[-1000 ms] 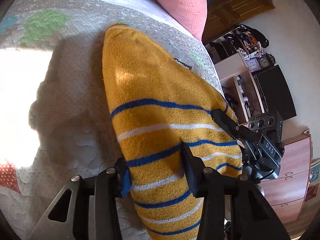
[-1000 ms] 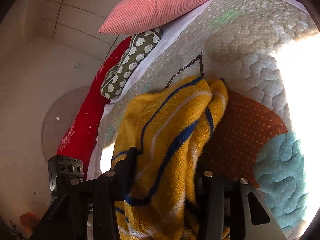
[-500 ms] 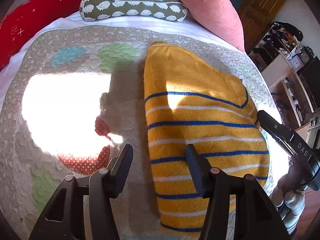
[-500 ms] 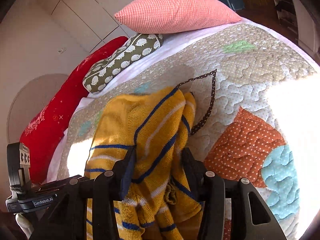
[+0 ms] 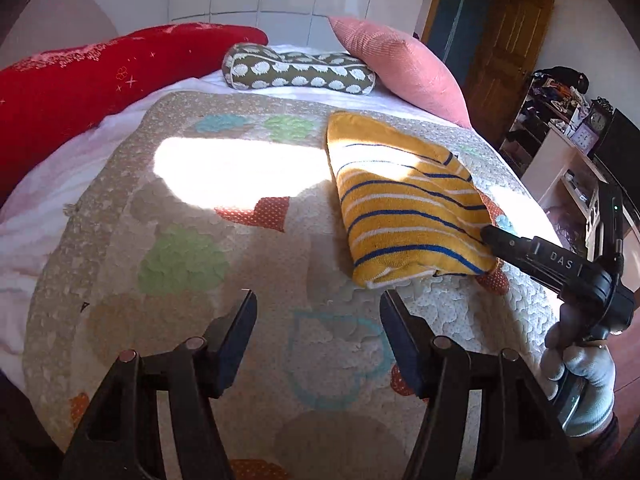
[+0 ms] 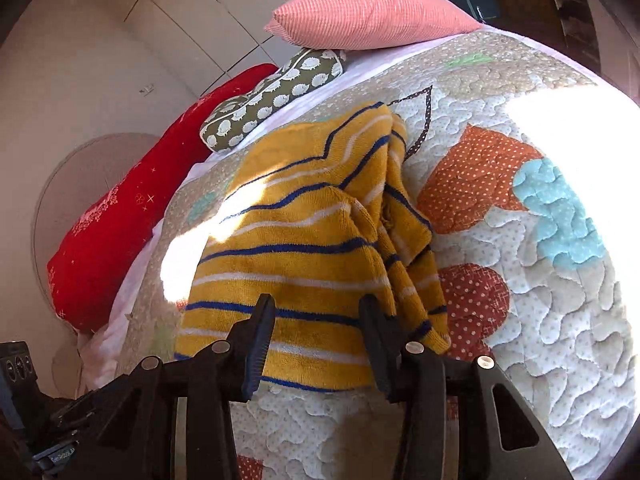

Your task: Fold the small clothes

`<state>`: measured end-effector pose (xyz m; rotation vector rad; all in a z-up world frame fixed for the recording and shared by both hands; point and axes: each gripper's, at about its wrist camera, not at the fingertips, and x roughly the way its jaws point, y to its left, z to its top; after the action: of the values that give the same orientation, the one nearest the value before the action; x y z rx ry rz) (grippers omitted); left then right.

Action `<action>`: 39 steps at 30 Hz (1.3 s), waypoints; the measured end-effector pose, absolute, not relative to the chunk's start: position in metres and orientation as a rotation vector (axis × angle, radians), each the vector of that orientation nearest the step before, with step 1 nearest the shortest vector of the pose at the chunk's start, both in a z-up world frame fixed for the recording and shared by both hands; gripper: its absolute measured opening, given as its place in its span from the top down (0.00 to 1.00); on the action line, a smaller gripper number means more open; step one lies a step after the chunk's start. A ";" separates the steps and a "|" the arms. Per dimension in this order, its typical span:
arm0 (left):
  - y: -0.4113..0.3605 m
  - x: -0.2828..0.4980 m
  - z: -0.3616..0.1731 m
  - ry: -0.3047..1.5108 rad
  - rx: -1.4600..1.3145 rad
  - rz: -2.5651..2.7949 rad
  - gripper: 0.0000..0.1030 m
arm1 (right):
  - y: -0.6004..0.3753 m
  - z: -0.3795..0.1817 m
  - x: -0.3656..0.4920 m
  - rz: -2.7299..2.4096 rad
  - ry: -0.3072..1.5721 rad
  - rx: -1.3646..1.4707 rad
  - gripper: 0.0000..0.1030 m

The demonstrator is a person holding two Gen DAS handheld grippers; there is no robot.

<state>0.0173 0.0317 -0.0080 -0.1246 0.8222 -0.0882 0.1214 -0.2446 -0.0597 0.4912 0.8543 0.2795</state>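
A yellow sweater (image 5: 404, 208) with blue and white stripes lies folded on the quilted bedspread (image 5: 200, 208). My left gripper (image 5: 317, 300) hovers over bare quilt, in front and left of the sweater. Its jaws are opening, with nothing between them. In the right wrist view my right gripper (image 6: 316, 304) stands over the near edge of the sweater (image 6: 304, 240). Its jaws are closing, the flat knit lies between the fingers, and the pads do not press it. From the left wrist view one of its fingers (image 5: 520, 246) touches the sweater's right corner.
At the head of the bed lie a red bolster (image 5: 100, 68), a patterned cushion (image 5: 296, 72) and a pink pillow (image 5: 400, 64). A gloved hand (image 5: 580, 380) holds the right gripper. Shelves with a clock (image 5: 580, 132) and a wooden door (image 5: 500, 52) stand past the bed's right side.
My left gripper let go of the sweater, widened and pulled back and left onto bare quilt. The sweater settled flat. My right gripper released the bunched fabric and drew back to the near edge.
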 end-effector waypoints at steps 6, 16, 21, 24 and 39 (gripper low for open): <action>0.041 -0.045 0.026 0.589 -0.076 0.092 0.09 | -0.222 -0.010 0.019 0.169 0.705 0.276 0.39; 0.033 -0.088 0.045 0.552 -0.091 0.073 0.00 | -0.203 0.010 -0.086 -0.204 0.520 0.177 0.00; 0.024 -0.090 0.040 0.598 -0.071 0.051 0.00 | -0.195 0.006 -0.091 -0.180 0.564 0.175 0.00; 0.018 -0.096 0.040 0.593 -0.052 0.041 0.00 | -0.189 0.004 -0.093 -0.175 0.582 0.155 0.00; -0.002 -0.090 0.019 0.714 -0.022 -0.051 0.00 | -0.183 -0.010 -0.087 -0.195 0.678 0.142 0.00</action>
<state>-0.0896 -0.0021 0.0188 -0.0218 0.7137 -0.0513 -0.0867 -0.1826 -0.0099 0.1421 0.6782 -0.1949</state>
